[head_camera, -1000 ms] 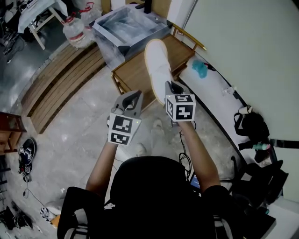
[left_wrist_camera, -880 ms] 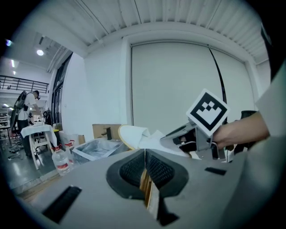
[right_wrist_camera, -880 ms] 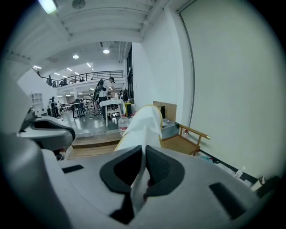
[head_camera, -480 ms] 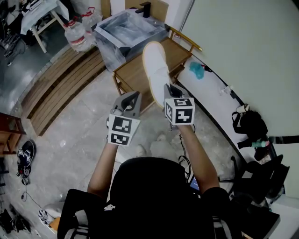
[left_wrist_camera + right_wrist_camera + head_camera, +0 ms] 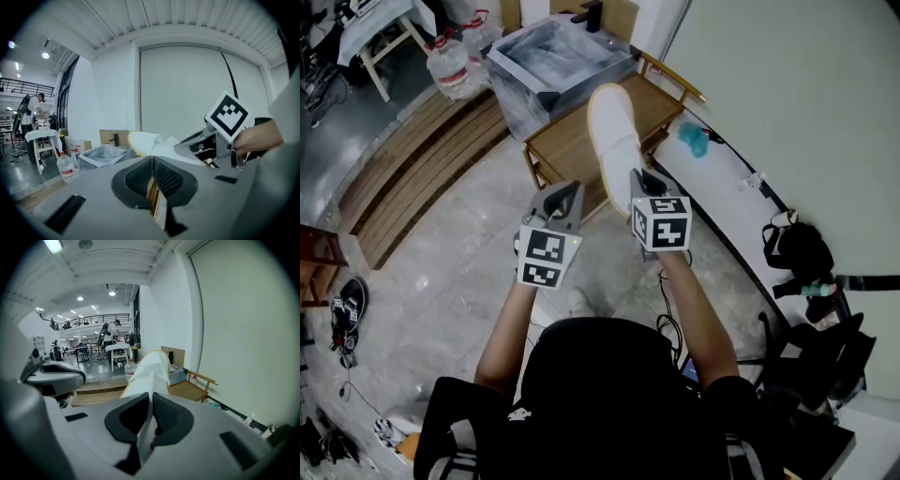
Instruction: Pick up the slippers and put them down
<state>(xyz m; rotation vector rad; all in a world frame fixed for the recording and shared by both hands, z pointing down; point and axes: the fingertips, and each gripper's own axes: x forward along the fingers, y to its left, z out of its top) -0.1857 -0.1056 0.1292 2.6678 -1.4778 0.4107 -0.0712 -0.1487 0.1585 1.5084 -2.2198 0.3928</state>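
Note:
A white slipper (image 5: 616, 141) with a pale yellow rim stands up out of my right gripper (image 5: 645, 178), which is shut on its near end. It hangs in the air over a wooden chair (image 5: 567, 155). In the right gripper view the slipper (image 5: 151, 371) rises from between the pads of that gripper (image 5: 151, 401). My left gripper (image 5: 567, 195) is held beside it at the left, shut, with nothing between its pads (image 5: 161, 176). From the left gripper view the slipper (image 5: 145, 142) and the right gripper (image 5: 204, 140) show at the right.
Behind the chair stands a grey box wrapped in plastic (image 5: 558, 61), with water bottles (image 5: 450, 61) to its left. A wooden step (image 5: 412, 173) runs along the left. By the wall at the right lie a teal thing (image 5: 692, 138), cables and a black bag (image 5: 802, 253).
Both grippers have shifted only slightly and kept their poses. The slipper stays gripped in the right one, and the left one stays shut.

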